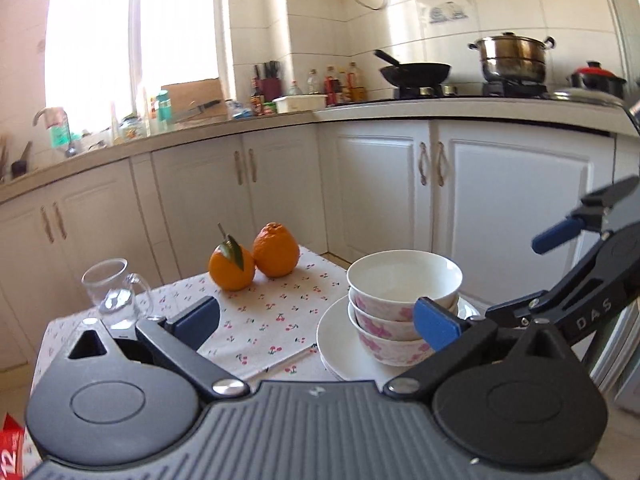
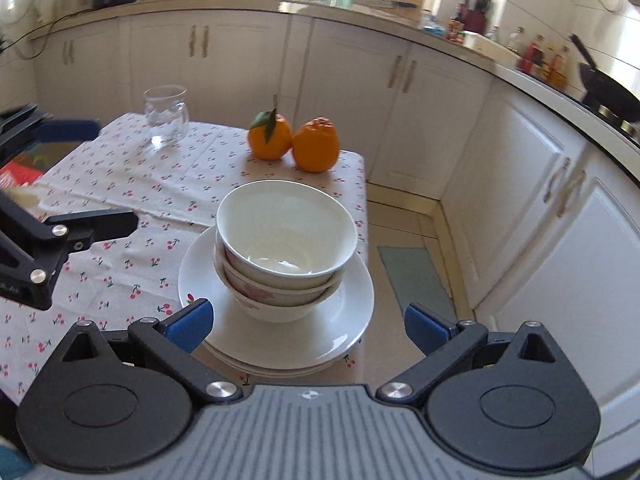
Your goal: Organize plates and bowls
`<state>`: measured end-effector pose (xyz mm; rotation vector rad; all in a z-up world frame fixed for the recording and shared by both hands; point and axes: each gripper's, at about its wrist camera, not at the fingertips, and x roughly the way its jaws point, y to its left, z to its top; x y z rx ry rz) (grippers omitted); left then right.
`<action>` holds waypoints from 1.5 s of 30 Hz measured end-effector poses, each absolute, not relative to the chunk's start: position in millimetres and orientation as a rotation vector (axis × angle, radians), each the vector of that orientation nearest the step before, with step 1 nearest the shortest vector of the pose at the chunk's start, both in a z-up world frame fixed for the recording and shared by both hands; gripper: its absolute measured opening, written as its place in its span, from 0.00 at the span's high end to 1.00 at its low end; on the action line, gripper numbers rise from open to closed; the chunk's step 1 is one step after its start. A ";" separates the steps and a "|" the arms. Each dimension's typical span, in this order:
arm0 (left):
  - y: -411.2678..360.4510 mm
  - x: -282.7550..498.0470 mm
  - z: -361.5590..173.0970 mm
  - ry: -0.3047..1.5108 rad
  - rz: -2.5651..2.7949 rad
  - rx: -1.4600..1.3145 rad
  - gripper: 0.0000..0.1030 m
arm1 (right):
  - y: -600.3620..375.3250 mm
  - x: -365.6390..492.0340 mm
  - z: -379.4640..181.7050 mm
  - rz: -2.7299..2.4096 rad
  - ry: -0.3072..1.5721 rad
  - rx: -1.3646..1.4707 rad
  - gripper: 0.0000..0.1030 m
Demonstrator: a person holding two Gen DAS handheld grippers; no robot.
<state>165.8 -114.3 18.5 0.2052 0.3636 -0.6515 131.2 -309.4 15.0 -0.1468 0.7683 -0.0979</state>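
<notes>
Your left gripper (image 1: 320,320) gapes wide, nothing held; your right gripper (image 2: 308,324) is just as wide, also empty; three bowls (image 2: 286,240) sit nested on the plates (image 2: 352,320), which are stacked at the table's (image 2: 120,168) near right corner, overhanging the edge a bit; two oranges (image 2: 294,142) touch each other at the far right corner; glass mug (image 2: 166,118) stands at the far edge, well apart from the stack.

"DAS" on right tool (image 1: 558,274) arm; "12" on red packet (image 1: 11,454).
</notes>
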 end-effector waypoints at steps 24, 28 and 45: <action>-91.0 106.3 38.4 0.478 -0.446 0.114 0.00 | -251.7 46.7 42.2 -0.408 0.585 0.006 0.00; -91.1 107.3 37.2 0.486 -0.442 0.110 0.00 | -251.7 47.3 40.0 -0.411 0.587 0.014 0.00; -92.9 109.7 35.0 0.497 -0.431 0.112 0.01 | -252.5 51.4 36.7 -0.424 0.597 0.017 0.00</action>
